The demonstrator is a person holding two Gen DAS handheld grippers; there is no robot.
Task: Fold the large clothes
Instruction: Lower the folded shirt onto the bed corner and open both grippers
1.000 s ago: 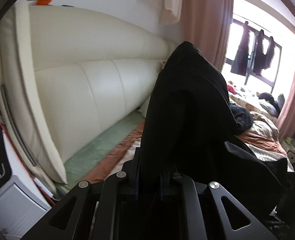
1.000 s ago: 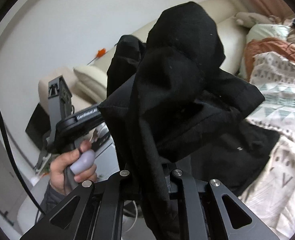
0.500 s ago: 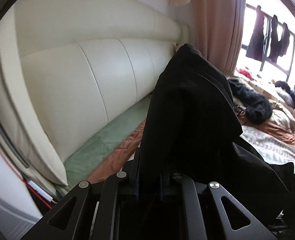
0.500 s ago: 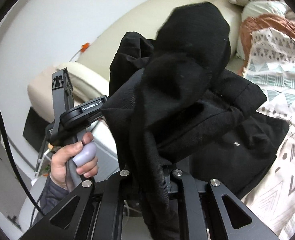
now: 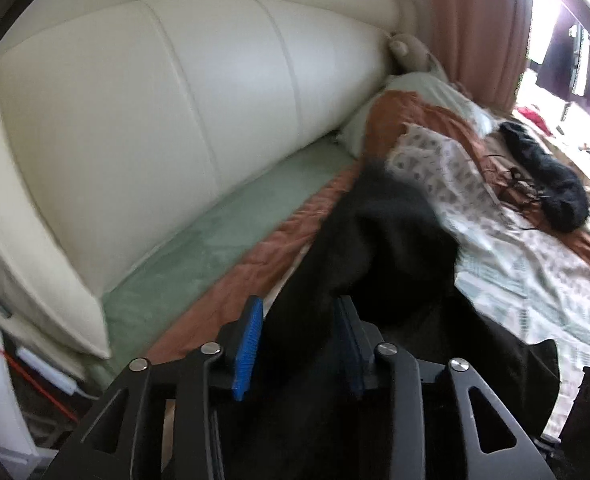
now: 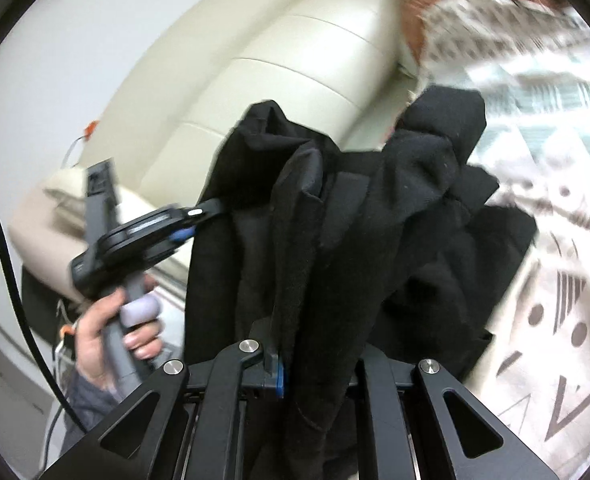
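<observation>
A large black garment [image 5: 391, 248] hangs bunched between both grippers over the bed. My left gripper [image 5: 299, 344] has its blue-padded jaws parted, with the black cloth lying loosely between them. In the right wrist view the left gripper [image 6: 199, 220] is at the left, held by a hand, with the garment [image 6: 375, 240] draped against its tip. My right gripper [image 6: 319, 364] also has its jaws apart, with the cloth sliding down between them.
A cream padded headboard [image 5: 175, 120] runs along the left. The bed carries a green sheet [image 5: 223, 236], a rust blanket and a patterned quilt [image 5: 515, 264]. Another dark garment [image 5: 551, 188] lies further along the bed. Pink curtains and a bright window are at the far right.
Both grippers have opened from a shut grip. The black garment has dropped lower toward the bed. Both views have tilted downward.
</observation>
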